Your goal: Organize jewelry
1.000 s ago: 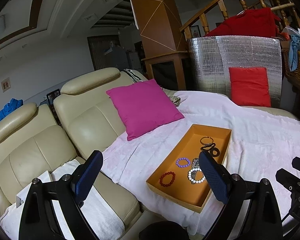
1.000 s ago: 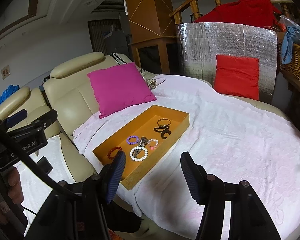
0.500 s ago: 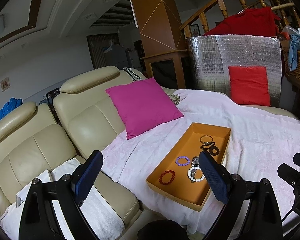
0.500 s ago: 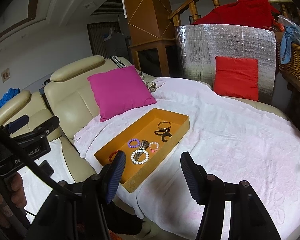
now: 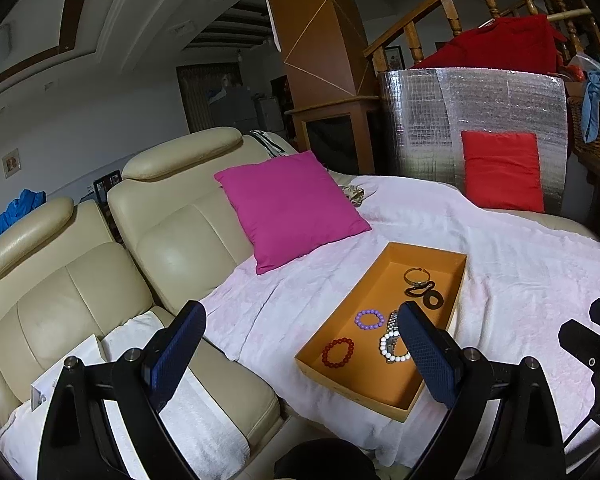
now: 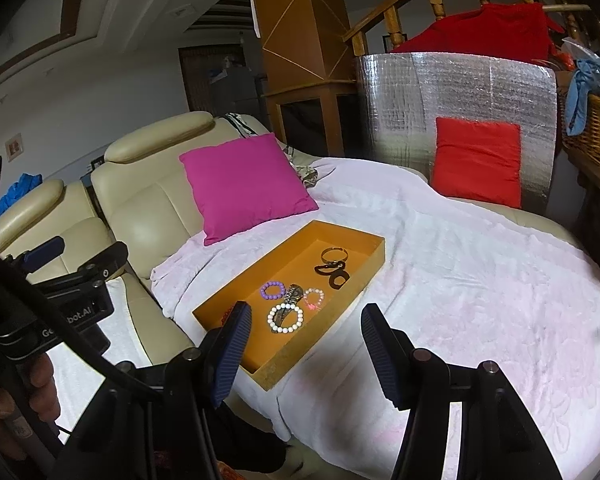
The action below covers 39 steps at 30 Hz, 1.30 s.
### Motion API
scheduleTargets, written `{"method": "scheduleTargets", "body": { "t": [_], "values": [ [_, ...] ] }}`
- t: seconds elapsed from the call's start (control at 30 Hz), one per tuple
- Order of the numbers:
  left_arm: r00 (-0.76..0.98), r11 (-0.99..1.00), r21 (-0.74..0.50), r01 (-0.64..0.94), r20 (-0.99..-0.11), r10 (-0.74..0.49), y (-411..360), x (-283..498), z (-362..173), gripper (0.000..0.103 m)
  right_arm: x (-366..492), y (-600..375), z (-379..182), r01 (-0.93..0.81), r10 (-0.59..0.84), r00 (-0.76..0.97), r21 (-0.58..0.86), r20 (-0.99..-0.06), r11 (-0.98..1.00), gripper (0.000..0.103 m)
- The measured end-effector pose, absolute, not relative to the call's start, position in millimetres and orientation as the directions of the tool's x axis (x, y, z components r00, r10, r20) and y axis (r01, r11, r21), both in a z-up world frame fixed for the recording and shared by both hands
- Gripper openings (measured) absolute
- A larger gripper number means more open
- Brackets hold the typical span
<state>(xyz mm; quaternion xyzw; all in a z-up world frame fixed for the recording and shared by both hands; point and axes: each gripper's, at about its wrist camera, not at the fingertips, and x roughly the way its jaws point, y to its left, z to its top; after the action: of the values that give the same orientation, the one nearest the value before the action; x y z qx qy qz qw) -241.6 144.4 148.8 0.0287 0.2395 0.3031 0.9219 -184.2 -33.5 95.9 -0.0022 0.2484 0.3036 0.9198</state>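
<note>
Jewelry tray (image 6: pixel 374 240) near blanket (image 6: pixel 480 280) edge; right side apparently open.

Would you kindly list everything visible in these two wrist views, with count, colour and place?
tray: one, orange, on the blanket
bead bracelets: four, purple, white, pink, red, in the tray
watch: one, metal, between the bracelets
bangle: one, gold-toned, tray's far end
black pieces: dark, beside the bangle, kind unclear
blanket: one, pale pink, over the sofa
sofa: cream
cushions: magenta, red
foil panel: silver, behind the red cushion
wicker basket: far right
left gripper: open, empty
right gripper: open, empty
hand: holds the left gripper
</note>
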Motion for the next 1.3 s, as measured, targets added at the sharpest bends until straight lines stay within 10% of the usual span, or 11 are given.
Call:
{"method": "scheduleTargets", "body": {
  "t": [1.3],
  "values": [
    [0.685,0.802,0.156,-0.576,-0.443,0.578,180,-239,136,0.096,-167,14,100,-0.572,0.528,0.708,0.058,-0.469,0.818,0.061]
  ]
}}
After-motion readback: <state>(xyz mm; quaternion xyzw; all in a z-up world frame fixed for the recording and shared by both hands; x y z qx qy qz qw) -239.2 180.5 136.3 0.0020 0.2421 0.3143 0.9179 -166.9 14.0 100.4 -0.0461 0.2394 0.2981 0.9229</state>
